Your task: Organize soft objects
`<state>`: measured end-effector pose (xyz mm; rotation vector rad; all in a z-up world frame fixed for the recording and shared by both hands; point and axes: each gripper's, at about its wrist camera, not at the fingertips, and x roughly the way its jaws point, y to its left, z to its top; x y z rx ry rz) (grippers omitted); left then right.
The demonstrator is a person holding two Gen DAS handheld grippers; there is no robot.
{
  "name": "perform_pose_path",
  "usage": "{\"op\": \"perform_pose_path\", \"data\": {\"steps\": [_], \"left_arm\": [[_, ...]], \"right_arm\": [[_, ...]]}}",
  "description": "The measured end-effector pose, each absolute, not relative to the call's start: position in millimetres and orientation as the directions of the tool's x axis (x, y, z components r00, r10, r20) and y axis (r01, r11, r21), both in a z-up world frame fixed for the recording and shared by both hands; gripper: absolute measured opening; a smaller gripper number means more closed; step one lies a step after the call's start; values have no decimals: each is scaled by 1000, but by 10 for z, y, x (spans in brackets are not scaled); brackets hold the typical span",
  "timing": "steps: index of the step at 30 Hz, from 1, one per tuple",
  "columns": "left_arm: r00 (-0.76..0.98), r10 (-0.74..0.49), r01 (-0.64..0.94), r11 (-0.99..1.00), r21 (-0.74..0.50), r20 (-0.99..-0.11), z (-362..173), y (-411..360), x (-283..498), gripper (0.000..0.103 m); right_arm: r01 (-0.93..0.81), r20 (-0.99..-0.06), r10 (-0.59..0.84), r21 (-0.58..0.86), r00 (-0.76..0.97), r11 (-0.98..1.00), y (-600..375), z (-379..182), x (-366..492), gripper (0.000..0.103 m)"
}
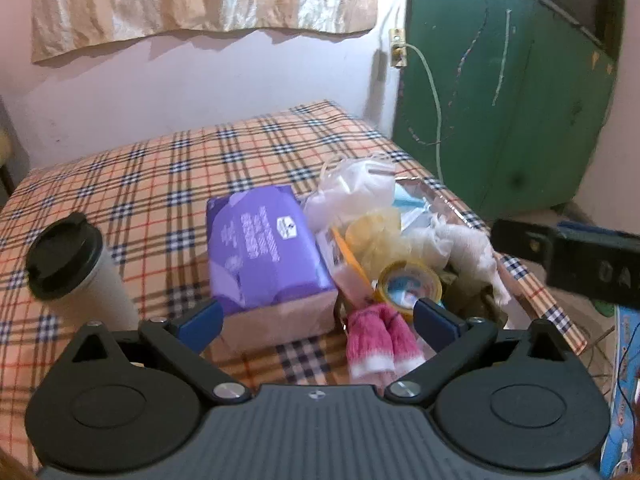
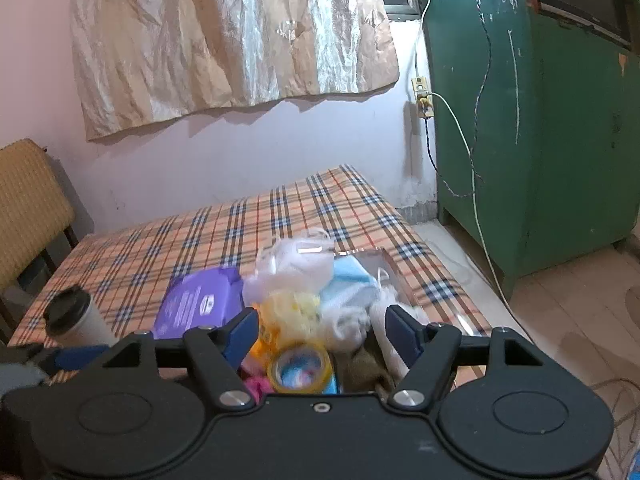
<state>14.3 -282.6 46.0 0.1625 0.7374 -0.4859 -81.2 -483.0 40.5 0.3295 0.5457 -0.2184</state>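
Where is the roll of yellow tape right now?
The roll of yellow tape sits at the near edge of the pile on the plaid table, right of the purple pack and just behind the pink cloth.

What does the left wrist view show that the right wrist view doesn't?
Only the left wrist view: the pink fringed cloth at the near edge of the pile, in full, and the brown box under the purple pack.

Only the right wrist view: a yellow-backed chair beside the table.

Both: the plaid tablecloth, lidded white cup, tape roll, yellow mesh puff, white mask, green cabinet. Left gripper and right gripper are open.
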Motion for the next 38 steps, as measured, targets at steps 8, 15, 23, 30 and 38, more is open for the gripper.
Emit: {"op": "perform_pose_path", "data": {"steps": [8, 15, 23, 30, 38], "left_arm": [[634, -326, 423, 905, -39, -701, 384, -2835, -96, 103], [604, -309, 403, 913, -53, -735, 263, -2848, -215, 103], [605, -295, 388, 920, -50, -740, 247, -2837, -279, 103], [595, -286, 380, 924, -51, -751, 215, -2838, -295, 103], [590, -292, 381, 923, -58, -753, 200, -2802, -286, 103]], "right_arm": [[330, -577, -157, 207, 802, 921, -4835, 326, -1085, 86], [336, -596, -157, 202, 787, 920, -4805, 247, -1241, 87], [331, -608, -141, 213, 781, 919, -4727, 183, -1285, 87], [322, -608, -135, 209, 782, 923, -4671, 189, -1300, 87], [329, -614, -134, 217, 778, 919, -4642, 172, -1306, 88]]}}
